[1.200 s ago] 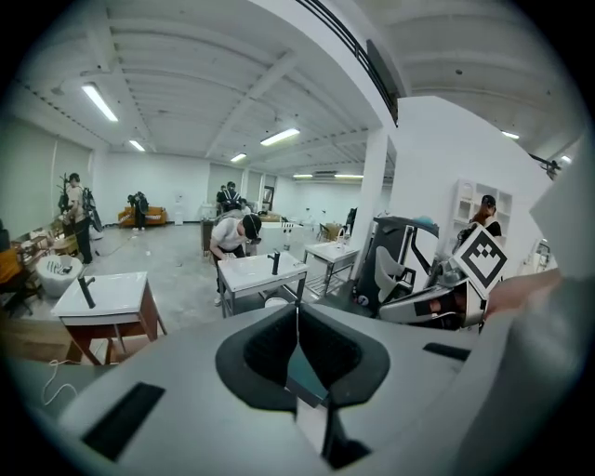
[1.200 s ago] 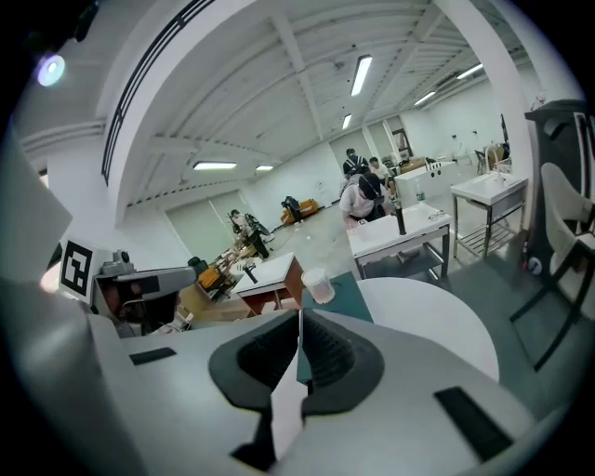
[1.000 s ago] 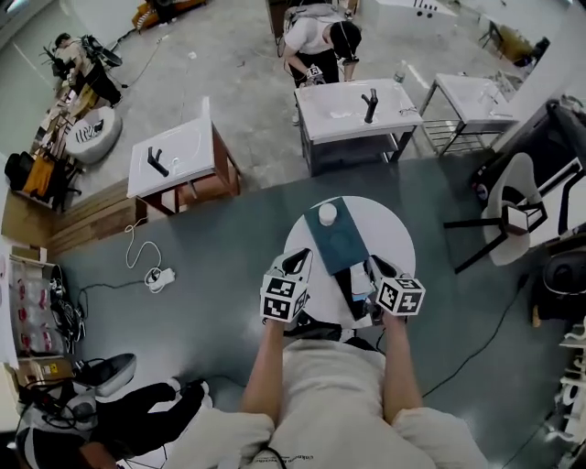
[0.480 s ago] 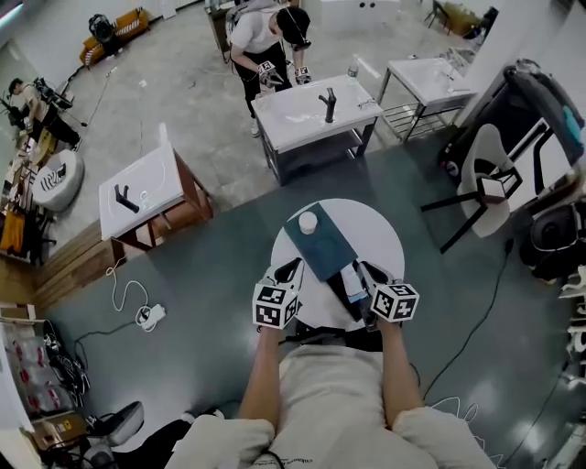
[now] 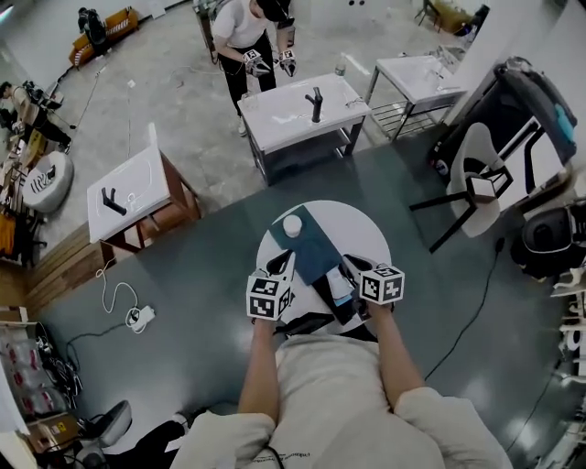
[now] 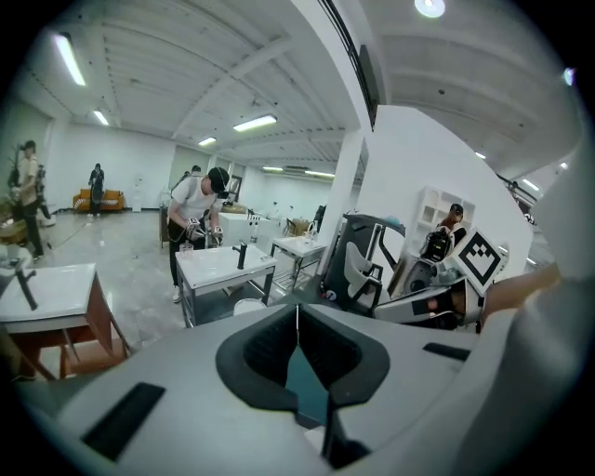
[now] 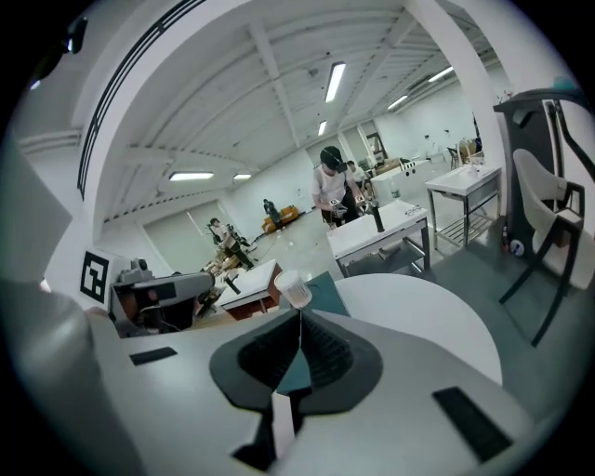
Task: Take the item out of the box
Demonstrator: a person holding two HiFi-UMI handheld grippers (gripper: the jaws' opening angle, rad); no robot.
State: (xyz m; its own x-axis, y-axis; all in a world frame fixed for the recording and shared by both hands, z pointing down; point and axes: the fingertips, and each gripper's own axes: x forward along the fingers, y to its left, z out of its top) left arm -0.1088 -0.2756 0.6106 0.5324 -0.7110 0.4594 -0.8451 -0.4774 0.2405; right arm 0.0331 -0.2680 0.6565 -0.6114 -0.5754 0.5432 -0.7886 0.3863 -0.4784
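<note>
Grippers – two, one per hand. Left gripper (image 6: 297,318): jaws pressed together, nothing between the pads. Right gripper (image 7: 299,322): jaws likewise closed tip to tip, gripping nothing. In the head view both sit at the round white table's (image 5: 371,240) 6 o'clock edge, the left at 7, the right at 5, tips pointing toward 12.

Teal box (image 5: 308,245) – one. Flat, rectangular, plain dark teal top, lying askew on the table from centre toward 10 o'clock, just ahead of both pairs of jaws.

White cup (image 5: 292,224) – one. Small, round, upright on the box's 11 o'clock corner.

Dark oblong thing (image 5: 328,299) – one, between the two grippers at the table's 6 o'clock, with a pale piece (image 5: 341,285) on it; too small to tell further.

Beyond the table: three white work tables, at 12 (image 5: 286,116), 10 (image 5: 137,181) and 1 o'clock (image 5: 417,73) – a person (image 5: 243,26) stands at the first.
</note>
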